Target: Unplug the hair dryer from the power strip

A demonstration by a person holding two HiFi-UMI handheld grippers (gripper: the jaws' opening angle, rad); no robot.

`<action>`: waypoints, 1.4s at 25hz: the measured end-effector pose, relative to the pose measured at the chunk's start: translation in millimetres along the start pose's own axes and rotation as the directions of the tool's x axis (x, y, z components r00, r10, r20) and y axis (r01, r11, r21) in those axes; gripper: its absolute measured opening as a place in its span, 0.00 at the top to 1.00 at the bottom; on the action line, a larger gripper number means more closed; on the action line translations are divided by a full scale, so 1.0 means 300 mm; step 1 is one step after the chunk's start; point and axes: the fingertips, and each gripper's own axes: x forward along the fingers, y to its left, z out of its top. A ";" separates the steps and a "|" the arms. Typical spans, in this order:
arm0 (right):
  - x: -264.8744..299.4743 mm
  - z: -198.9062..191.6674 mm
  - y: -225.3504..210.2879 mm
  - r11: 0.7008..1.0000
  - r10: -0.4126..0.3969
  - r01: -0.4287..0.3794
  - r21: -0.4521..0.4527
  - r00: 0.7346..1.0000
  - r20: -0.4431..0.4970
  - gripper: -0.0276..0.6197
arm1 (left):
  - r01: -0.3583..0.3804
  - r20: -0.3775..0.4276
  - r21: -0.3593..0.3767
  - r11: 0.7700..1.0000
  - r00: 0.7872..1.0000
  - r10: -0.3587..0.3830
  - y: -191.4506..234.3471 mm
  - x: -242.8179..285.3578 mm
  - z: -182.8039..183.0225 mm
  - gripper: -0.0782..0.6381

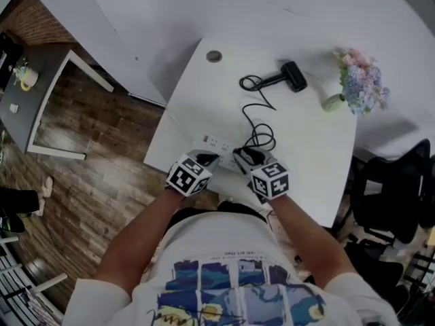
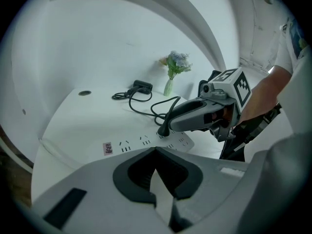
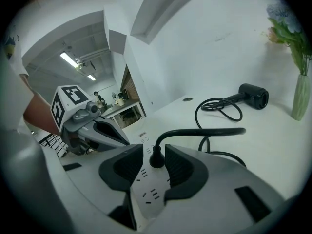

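Only in the right gripper view can the jaws of the right gripper (image 3: 153,154) be seen standing apart on either side of the black plug (image 3: 157,161), which is seated in the white power strip (image 3: 148,189). A sliver of the strip shows between the plug and the left-hand pad, so the plug is flanked rather than clamped. In the head view these jaw tips merge with the dark plug and the gap cannot be made out. In the left gripper view the left gripper (image 2: 156,150) is shown with its pads drawn together at the tips and nothing between them. It is held low over the strip's free sockets, with a small red label (image 2: 107,148) visible at the strip's left end. The layout is given only by the head view. There the strip lies close to the near edge of the white table (image 1: 319,148), toward its left corner. The hair dryer (image 1: 293,75) lies well apart at the far side, joined to the strip by a looping black cord (image 1: 257,111). A vase of flowers (image 1: 357,87) is set by the far right edge, and a round cap (image 1: 214,56) near the far left corner. Bare tabletop is left between strip and hair dryer, crossed only by the cord, and also to the right of the right gripper.
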 end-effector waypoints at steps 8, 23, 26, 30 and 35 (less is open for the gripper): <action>0.032 -0.001 0.005 0.999 0.028 -0.029 -0.021 0.999 -0.019 0.78 | -0.005 0.003 -0.039 0.999 1.000 0.005 0.024 0.037 -0.001 0.89; 0.032 -0.007 -0.012 0.999 0.034 -0.034 -0.035 0.999 -0.020 0.86 | -0.017 0.028 -0.073 0.997 0.999 0.019 0.035 0.053 -0.033 0.89; 0.034 -0.006 -0.011 0.999 0.031 -0.032 -0.038 0.999 -0.019 0.86 | -0.018 0.047 -0.087 0.996 0.999 0.022 0.039 0.050 -0.031 0.89; 0.033 -0.001 -0.010 0.998 0.026 -0.028 -0.055 0.999 -0.025 0.87 | -0.026 0.056 -0.073 0.997 0.998 0.030 0.039 0.050 -0.030 0.89; 0.031 0.002 -0.003 0.995 0.014 -0.017 -0.097 0.999 -0.036 0.88 | -0.030 0.056 -0.051 0.998 0.998 0.033 0.038 0.048 -0.029 0.89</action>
